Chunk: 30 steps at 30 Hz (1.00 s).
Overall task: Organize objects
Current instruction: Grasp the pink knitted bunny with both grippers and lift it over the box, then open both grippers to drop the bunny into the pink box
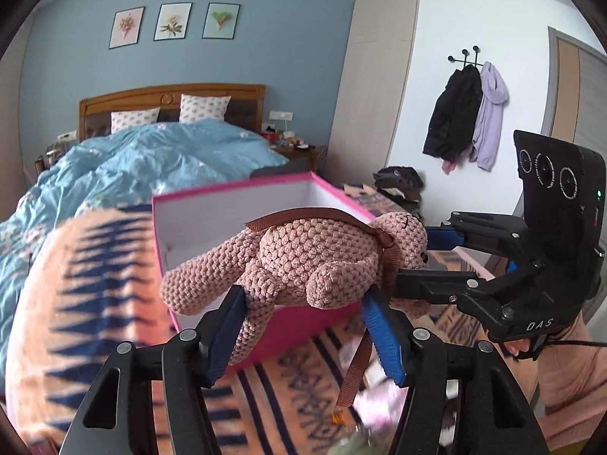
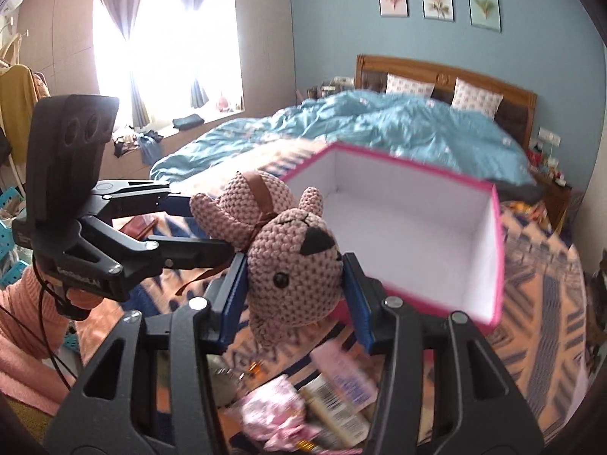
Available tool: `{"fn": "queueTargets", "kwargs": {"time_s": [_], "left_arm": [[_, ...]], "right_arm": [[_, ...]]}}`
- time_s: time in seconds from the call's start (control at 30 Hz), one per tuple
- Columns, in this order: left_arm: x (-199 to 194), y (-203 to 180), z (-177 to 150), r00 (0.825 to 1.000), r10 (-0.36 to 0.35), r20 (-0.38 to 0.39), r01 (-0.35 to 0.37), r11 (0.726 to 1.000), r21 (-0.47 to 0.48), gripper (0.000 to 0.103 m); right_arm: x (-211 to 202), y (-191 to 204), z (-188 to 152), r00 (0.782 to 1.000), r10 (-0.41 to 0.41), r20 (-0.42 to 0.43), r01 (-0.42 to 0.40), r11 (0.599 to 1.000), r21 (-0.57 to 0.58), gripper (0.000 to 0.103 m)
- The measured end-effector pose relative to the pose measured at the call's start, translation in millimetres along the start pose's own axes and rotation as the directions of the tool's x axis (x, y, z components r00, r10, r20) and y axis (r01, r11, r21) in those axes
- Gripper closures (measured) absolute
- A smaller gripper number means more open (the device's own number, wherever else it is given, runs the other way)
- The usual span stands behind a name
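Together both grippers hold the pink crocheted toy [image 1: 299,254] aloft, near the open pink box [image 1: 212,223] on the patterned blanket [image 1: 91,284]; left gripper [image 1: 303,326] fingers clamp its legs; right gripper [image 2: 296,284] fingers squeeze its head.

1. A bed [image 2: 398,129] with a wooden headboard [image 1: 170,94] carries everything.
2. A rumpled blue duvet [image 1: 151,151] and two patterned pillows [image 1: 203,108] lie at its head end.
3. An orange blanket with dark blue patterning [image 1: 76,284] covers the near end.
4. On the blanket stands an open pink box [image 2: 417,227], white inside.
5. Small blurred packets [image 2: 341,379] lie near the box.
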State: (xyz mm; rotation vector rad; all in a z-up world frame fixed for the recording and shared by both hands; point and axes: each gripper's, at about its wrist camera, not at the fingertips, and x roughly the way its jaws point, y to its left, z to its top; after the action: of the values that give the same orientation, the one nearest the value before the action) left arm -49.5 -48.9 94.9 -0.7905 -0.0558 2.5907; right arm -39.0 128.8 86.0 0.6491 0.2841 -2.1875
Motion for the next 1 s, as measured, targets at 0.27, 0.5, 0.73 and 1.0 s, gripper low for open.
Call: {"fn": "queueTargets", "kwargs": {"time_s": [0.27, 0.5, 0.73, 1.0], "left_arm": [[41, 29, 23, 0.998, 0.026, -0.064, -0.03, 0.998, -0.053, 0.039], [80, 53, 13, 0.986, 0.044, -0.163, -0.064, 0.99, -0.123, 0.04], [91, 58, -1, 0.972, 0.089, -0.216, -0.113, 0.989, -0.099, 0.042], [84, 51, -6, 0.965, 0.145, -0.219, -0.155, 0.987, -0.032, 0.043]], "right_arm": [[31, -30, 23, 1.0, -0.019, 0.001, 0.019, 0.999, -0.049, 0.052], [81, -55, 13, 0.995, 0.01, -0.097, -0.014, 0.999, -0.045, 0.051], [127, -62, -2, 0.974, 0.039, -0.225, -0.052, 0.997, -0.05, 0.044], [118, -87, -9, 0.968, 0.054, -0.243, -0.04, 0.997, 0.063, 0.031]]}}
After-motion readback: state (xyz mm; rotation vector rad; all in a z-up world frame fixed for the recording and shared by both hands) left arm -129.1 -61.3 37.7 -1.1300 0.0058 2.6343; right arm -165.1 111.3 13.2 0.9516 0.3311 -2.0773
